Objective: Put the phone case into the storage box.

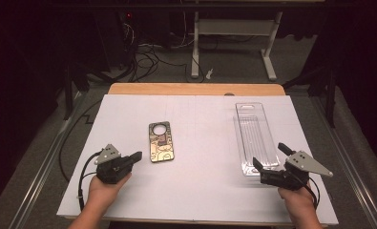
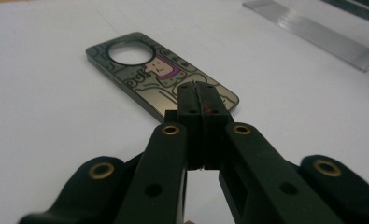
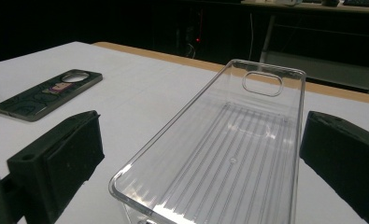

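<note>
Progress, as we judge it, is at the very start: nothing is lifted, and both things lie flat on the white tabletop (image 1: 129, 200). The phone case (image 1: 161, 141), dark with a cartoon print and a round camera hole, sits left of centre; the clear plastic tray (image 1: 256, 136) lies well apart from it on the right, running from near to far. If the work is to bring case and tray together, all of it remains: a grasp, a carry, a placing.

Our left gripper (image 1: 134, 157) rests low on the near left, held in the left hand (image 1: 105, 188), pointing right and slightly far toward the case's near end. In the left gripper view its jaws are pressed together with nothing between them, and their tips sit just short of the case (image 2: 159, 74), over its near corner without gripping it.

Our right gripper (image 1: 268, 156) is held in the right hand (image 1: 296, 200) on the near right, pointing left and far. Its jaws stand wide apart on either side of the tray's near end (image 3: 229, 158); the pads are clear of the walls, so the tray is straddled, not held.
</note>
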Demonstrator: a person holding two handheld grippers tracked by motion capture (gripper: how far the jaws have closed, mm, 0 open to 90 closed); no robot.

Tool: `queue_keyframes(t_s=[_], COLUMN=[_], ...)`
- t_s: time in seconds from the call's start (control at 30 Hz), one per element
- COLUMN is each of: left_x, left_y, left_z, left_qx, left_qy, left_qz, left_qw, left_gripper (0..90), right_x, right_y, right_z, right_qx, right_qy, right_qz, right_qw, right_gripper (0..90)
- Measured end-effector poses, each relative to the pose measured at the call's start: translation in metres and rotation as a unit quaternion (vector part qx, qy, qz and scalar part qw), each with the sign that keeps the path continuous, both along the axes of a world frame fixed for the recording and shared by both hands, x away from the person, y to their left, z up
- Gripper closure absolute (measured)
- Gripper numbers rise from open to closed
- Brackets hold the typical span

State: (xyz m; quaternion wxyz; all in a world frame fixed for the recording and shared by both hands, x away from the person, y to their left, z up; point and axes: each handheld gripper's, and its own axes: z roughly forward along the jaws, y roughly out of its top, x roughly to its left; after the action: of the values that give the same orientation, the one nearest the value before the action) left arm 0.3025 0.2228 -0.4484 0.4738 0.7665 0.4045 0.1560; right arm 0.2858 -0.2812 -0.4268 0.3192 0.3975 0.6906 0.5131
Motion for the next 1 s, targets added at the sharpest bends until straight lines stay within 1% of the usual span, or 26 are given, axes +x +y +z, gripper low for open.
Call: queue_keyframes(t_s=[0.03,0.07,0.13,0.17,0.2,0.23,0.27,0.3,0.37,0.4,0.43,0.47,0.5,0.57,0.6,0.63,0.67,0.73,0.77,0.8,0.83,0.87,0.9,0.93,0.97,1.0], left_x=[0.000,0.002,0.005,0.005,0.010,0.010,0.015,0.018,0.024,0.029,0.029,0.038,0.038,0.051,0.054,0.054,0.061,0.066,0.066,0.071,0.071,0.074,0.076,0.078,0.078,0.080], left_y=[0.000,-0.004,-0.007,-0.007,-0.012,-0.012,-0.020,-0.024,-0.033,-0.038,-0.038,-0.047,-0.047,-0.063,-0.066,-0.066,-0.076,-0.087,-0.087,-0.096,-0.096,-0.104,-0.109,-0.111,-0.111,-0.115], left_z=[0.000,-0.001,-0.001,-0.001,0.000,0.000,0.000,0.001,0.004,0.005,0.005,0.006,0.006,0.007,0.007,0.007,0.007,0.006,0.006,0.002,0.002,-0.002,-0.005,-0.007,-0.007,-0.012], left_qx=[0.000,-0.006,-0.019,-0.019,-0.023,-0.023,-0.012,-0.006,0.002,0.000,0.000,-0.012,-0.012,-0.010,-0.007,-0.007,-0.001,0.023,0.023,0.043,0.043,0.063,0.073,0.080,0.080,0.091], left_qy=[0.000,0.006,0.005,0.005,0.012,0.012,0.005,0.009,0.001,0.002,0.002,0.017,0.017,0.025,0.028,0.028,0.034,0.038,0.038,0.046,0.046,0.051,0.056,0.059,0.059,0.067], left_qz=[0.000,-0.011,-0.018,-0.018,-0.028,-0.028,-0.032,-0.032,-0.026,-0.024,-0.024,-0.017,-0.017,-0.005,-0.004,-0.004,-0.004,-0.008,-0.008,-0.012,-0.012,-0.011,-0.011,-0.012,-0.012,-0.009], left_qw=[1.0000,0.9999,0.9997,0.9997,0.9993,0.9993,0.9994,0.9994,0.9996,0.9997,0.9997,0.9996,0.9996,0.9996,0.9996,0.9996,0.9994,0.9990,0.9990,0.9979,0.9979,0.9966,0.9957,0.9950,0.9950,0.9936], left_gripper=[90.0,90.0,90.0,89.9,90.0,90.0,90.0,90.0,90.0,90.0,89.9,89.9,89.9,90.0,90.0,90.0,90.0,90.0,90.0,90.0,90.0,90.0,90.0,90.0,90.0,90.0], right_x=[0.000,0.000,-0.001,-0.001,-0.001,-0.001,0.000,0.001,0.001,0.001,0.001,0.002,0.002,0.002,0.002,0.002,0.001,0.001,0.001,0.001,0.001,0.001,0.001,0.001,0.001,0.002], right_y=[0.000,0.000,0.000,0.000,-0.001,-0.001,-0.001,-0.001,-0.002,-0.002,-0.002,-0.002,-0.002,-0.003,-0.004,-0.004,-0.004,-0.004,-0.004,-0.005,-0.005,-0.006,-0.006,-0.006,-0.006,-0.006], right_z=[0.000,0.000,0.000,0.000,0.000,0.000,0.000,0.000,0.000,0.000,-0.001,-0.001,-0.001,-0.001,-0.001,-0.001,0.000,0.000,0.000,0.000,0.000,0.000,0.000,0.000,0.000,0.000], right_qx=[0.000,0.000,0.002,0.002,0.001,0.001,0.000,0.000,0.000,0.001,0.002,0.002,0.003,0.007,0.007,0.007,0.008,0.009,0.009,0.010,0.010,0.012,0.012,0.013,0.014,0.014], right_qy=[0.000,0.000,0.001,0.001,0.000,0.000,0.000,0.000,0.001,0.001,0.003,0.004,0.004,0.004,0.004,0.004,0.004,0.004,0.004,0.005,0.005,0.004,0.004,0.004,0.004,0.004], right_qz=[0.000,0.001,0.000,0.000,0.000,0.000,-0.001,-0.001,-0.002,-0.001,-0.001,-0.002,-0.002,-0.003,-0.003,-0.003,-0.004,-0.005,-0.005,-0.005,-0.005,-0.006,-0.005,-0.005,-0.006,-0.007], right_qw=[1.0000,1.0000,1.0000,1.0000,1.0000,1.0000,1.0000,1.0000,1.0000,1.0000,1.0000,1.0000,1.0000,1.0000,1.0000,1.0000,0.9999,0.9999,0.9999,0.9999,0.9999,0.9999,0.9999,0.9999,0.9999,0.9999], right_gripper=[0.1,0.1,0.1,0.1,0.1,0.1,0.1,0.1,0.1,0.1,0.1,0.1,0.1,0.1,0.1,0.1,0.1,0.1,0.1,0.1,0.1,0.1,0.2,0.2,0.1,0.2])
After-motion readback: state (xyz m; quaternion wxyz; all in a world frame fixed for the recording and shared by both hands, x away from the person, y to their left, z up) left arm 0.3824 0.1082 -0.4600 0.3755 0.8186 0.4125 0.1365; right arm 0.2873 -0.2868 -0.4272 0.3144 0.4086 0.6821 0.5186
